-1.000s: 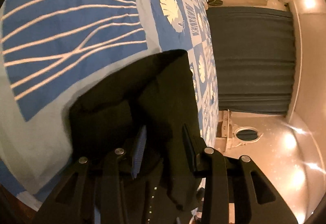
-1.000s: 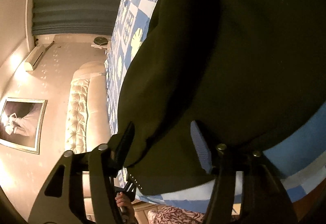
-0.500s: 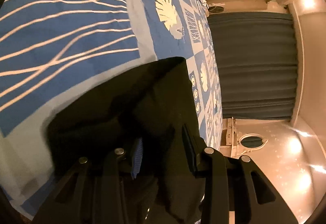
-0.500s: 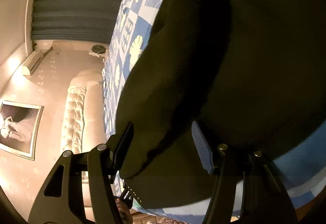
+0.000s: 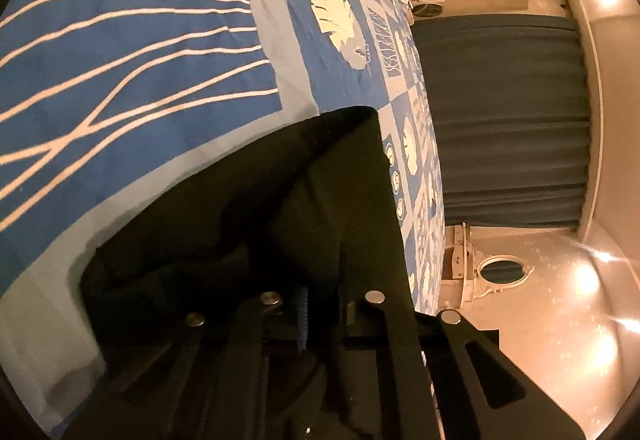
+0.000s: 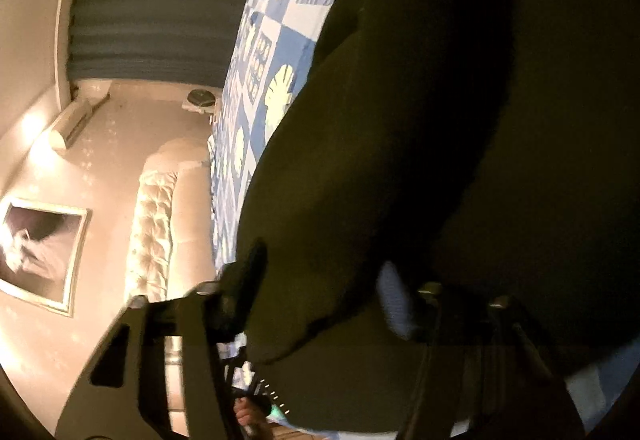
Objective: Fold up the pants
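Pants (image 5: 328, 200), dark soft folds, apparently pinched in left claw (image 5: 322, 314).

The right claw (image 6: 320, 292) is closing around a fold of dark pants (image 6: 440, 120) on the blue bedspread (image 6: 288, 40)

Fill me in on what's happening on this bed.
A person is folding dark pants on a blue patterned bedspread, a handheld gripper in each hand. The left gripper has clamped shut on a fold of the fabric. The right gripper is closing, with the pants' edge between its fingers.
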